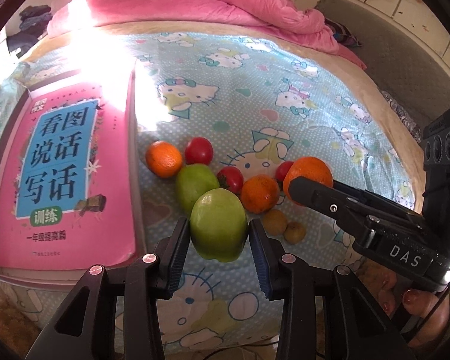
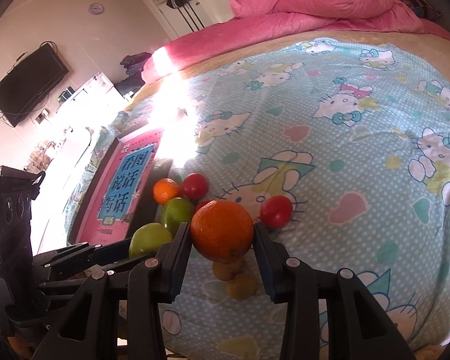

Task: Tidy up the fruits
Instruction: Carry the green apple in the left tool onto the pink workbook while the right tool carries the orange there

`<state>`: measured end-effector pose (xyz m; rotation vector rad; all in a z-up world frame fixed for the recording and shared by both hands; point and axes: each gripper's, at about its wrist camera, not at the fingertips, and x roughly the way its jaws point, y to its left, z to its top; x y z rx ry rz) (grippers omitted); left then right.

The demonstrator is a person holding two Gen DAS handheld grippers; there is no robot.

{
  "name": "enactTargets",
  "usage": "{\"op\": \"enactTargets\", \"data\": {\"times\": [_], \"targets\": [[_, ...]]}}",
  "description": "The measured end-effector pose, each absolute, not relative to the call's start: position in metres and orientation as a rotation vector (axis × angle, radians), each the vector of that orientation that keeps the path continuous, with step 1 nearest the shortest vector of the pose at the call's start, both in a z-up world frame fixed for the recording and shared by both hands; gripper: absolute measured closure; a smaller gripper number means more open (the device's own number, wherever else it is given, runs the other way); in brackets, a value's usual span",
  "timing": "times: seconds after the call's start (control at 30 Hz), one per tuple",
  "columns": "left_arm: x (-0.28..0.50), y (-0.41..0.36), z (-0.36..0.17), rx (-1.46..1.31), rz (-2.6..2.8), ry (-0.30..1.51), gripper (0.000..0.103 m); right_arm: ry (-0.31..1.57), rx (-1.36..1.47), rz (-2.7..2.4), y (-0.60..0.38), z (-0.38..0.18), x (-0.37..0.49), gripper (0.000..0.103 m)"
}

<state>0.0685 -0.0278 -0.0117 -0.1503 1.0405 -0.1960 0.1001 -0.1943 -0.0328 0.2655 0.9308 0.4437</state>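
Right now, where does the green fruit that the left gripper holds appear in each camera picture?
Left wrist view: the green fruit sits low in the middle, clamped in the left gripper.
Right wrist view: the same fruit is low and left of centre, beside the orange in the right gripper.
Shared landmark: the pink book, lying left of the fruits in both.
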Motion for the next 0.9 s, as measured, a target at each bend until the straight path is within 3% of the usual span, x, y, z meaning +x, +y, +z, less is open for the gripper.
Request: {"op": "enactTargets", "data": {"times": [0.9], "targets": [[0.041,0.087,-0.001,-0.262,0.027,0.996,0.061,0.794,0.169,0.679,-0.116,-0.007,0.068,0.061]]}}
